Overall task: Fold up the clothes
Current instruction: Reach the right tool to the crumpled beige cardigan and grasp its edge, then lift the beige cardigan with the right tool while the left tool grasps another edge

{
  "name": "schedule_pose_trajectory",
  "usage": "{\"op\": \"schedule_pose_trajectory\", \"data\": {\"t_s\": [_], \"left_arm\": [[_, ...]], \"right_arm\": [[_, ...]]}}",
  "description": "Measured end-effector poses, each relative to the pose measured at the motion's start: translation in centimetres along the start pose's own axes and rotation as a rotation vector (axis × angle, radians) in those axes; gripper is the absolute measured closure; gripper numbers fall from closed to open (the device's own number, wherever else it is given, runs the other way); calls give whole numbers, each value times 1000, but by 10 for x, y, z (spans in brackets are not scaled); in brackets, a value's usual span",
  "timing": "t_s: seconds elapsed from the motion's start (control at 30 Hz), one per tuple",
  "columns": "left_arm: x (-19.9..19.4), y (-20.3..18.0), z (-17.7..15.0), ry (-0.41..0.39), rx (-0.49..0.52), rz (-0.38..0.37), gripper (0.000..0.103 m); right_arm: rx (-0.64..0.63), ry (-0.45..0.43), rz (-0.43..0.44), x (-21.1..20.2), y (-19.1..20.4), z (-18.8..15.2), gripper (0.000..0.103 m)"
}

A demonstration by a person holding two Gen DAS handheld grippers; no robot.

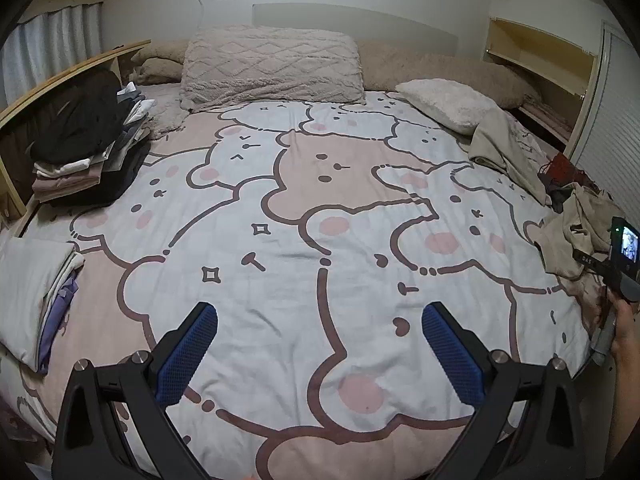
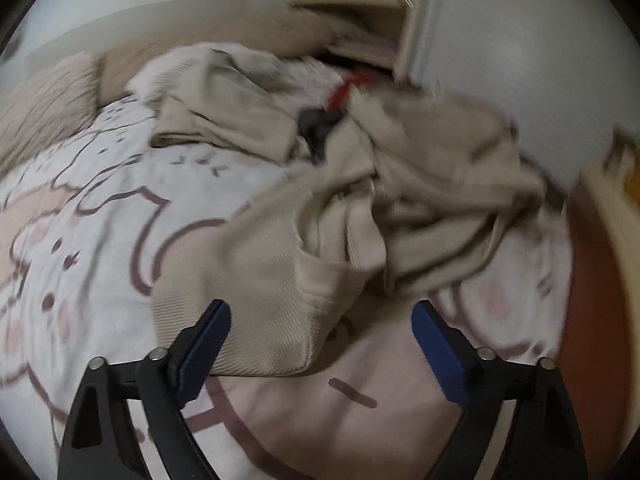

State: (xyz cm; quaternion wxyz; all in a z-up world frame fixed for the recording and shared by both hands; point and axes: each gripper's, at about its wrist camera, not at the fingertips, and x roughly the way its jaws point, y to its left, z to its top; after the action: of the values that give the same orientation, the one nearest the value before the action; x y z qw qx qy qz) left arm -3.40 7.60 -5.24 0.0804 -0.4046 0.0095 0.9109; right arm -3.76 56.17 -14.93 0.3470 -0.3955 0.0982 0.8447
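Note:
A crumpled beige garment lies on the bear-print bedspread; its ribbed hem reaches down between the fingers of my right gripper, which stands open just above it. In the left wrist view the same beige garment sits at the bed's right edge, beside the right gripper's body held by a hand. My left gripper hangs open over the bare middle of the bedspread, holding nothing. Another beige garment lies further back on the right.
Folded clothes are stacked at the left, and a white and purple folded pile lies nearer. Pillows line the headboard. Red and dark items lie behind the beige garment. A white door stands right of the bed.

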Motion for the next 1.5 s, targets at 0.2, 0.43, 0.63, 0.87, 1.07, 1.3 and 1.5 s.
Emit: {"op": "schedule_pose_trajectory", "data": {"t_s": [0.2, 0.43, 0.63, 0.87, 1.07, 1.3, 1.5], "left_arm": [[2, 1, -2, 8, -1, 1, 0], [5, 3, -3, 21, -5, -1, 0], [6, 3, -2, 23, -12, -2, 0], [5, 6, -1, 22, -18, -22, 0], [-2, 13, 0, 4, -34, -28, 0], [-20, 22, 2, -43, -48, -69, 0], [-52, 33, 4, -160, -61, -116, 0]], "right_arm": [[65, 43, 15, 15, -3, -6, 41], [20, 98, -35, 42, 14, 4, 73], [143, 138, 77, 49, 2, 5, 94], [294, 127, 388, 33, -9, 13, 98], [238, 47, 598, -22, 20, 48, 98], [59, -151, 800, -136, 80, 109, 98], [-165, -306, 1033, -261, 154, 142, 98]]}}
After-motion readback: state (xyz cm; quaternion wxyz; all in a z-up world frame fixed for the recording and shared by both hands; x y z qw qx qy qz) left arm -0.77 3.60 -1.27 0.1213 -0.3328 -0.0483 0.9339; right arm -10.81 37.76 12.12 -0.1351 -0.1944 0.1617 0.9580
